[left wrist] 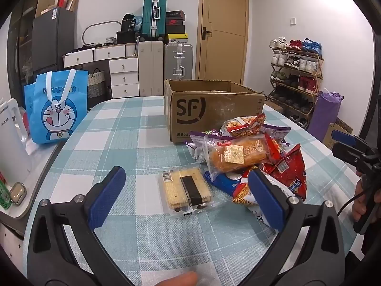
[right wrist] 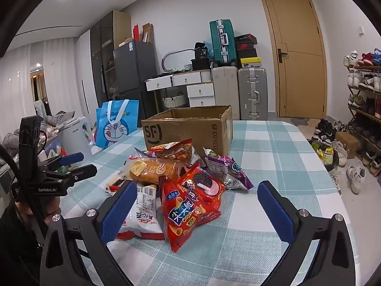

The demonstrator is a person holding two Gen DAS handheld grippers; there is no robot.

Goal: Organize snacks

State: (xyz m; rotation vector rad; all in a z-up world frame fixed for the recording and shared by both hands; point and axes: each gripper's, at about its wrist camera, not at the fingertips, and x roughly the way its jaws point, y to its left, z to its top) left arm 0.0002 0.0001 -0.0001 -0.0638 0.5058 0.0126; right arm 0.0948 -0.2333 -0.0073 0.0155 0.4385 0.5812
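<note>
A pile of snack packs lies on the checked tablecloth in front of an open SF cardboard box (left wrist: pixel 212 109), which also shows in the right wrist view (right wrist: pixel 188 128). A clear pack of crackers with a dark band (left wrist: pixel 187 190) lies apart on the pile's left. My left gripper (left wrist: pixel 188 188) is open, just above and around it, touching nothing. On the pile are a cake bun in a clear wrapper (left wrist: pixel 235 156), (right wrist: pixel 152 168), and a red corn-snack bag (right wrist: pixel 188 212). My right gripper (right wrist: pixel 197 205) is open and empty, with the red bag between its fingers.
A blue Doraemon tote (left wrist: pixel 56 109) and a white kettle (left wrist: pixel 12 138) stand left of the table. A purple snack pack (right wrist: pixel 226 169) lies at the pile's right. A shoe rack (left wrist: pixel 295 76), suitcases and drawers stand behind. The table (right wrist: pixel 273 147) edge curves at right.
</note>
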